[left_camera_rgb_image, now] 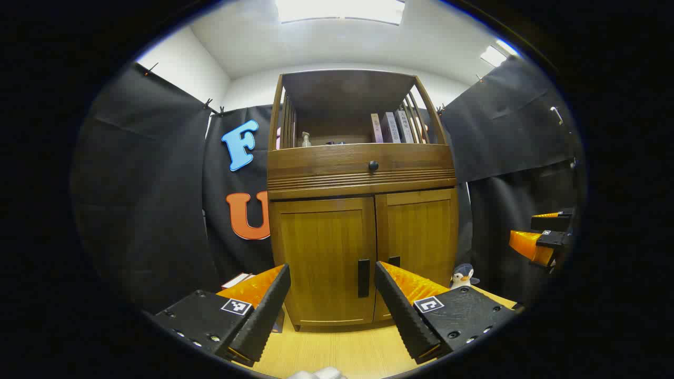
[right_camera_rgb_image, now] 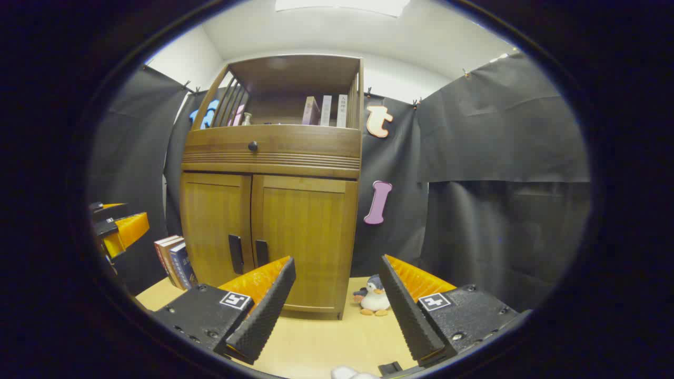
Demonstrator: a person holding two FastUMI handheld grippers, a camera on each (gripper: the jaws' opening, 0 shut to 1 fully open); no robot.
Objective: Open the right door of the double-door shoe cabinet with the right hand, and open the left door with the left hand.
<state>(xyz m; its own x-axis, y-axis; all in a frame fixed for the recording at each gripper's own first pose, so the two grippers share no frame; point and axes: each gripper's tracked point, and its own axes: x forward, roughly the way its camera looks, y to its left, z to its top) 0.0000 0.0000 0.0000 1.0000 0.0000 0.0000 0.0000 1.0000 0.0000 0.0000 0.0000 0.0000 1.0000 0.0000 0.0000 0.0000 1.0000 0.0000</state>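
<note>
The shoe cabinet (left_camera_rgb_image: 363, 252) stands on the pale worktop (left_camera_rgb_image: 337, 352) against the black cloth wall. It is warm brown wood; both its left door (left_camera_rgb_image: 321, 263) and right door (right_camera_rgb_image: 305, 242) are closed, with dark vertical handles (left_camera_rgb_image: 364, 278) meeting at the middle seam. Above the doors sits a drawer with a round knob (left_camera_rgb_image: 373, 166), then an open shelf holding books (left_camera_rgb_image: 392, 128). A toy penguin (right_camera_rgb_image: 375, 297) sits right of the cabinet, more books (right_camera_rgb_image: 176, 260) left of it. The left tongs (left_camera_rgb_image: 333, 295) and right tongs (right_camera_rgb_image: 337, 295) are spread wide, holding nothing, short of the cabinet.
</note>
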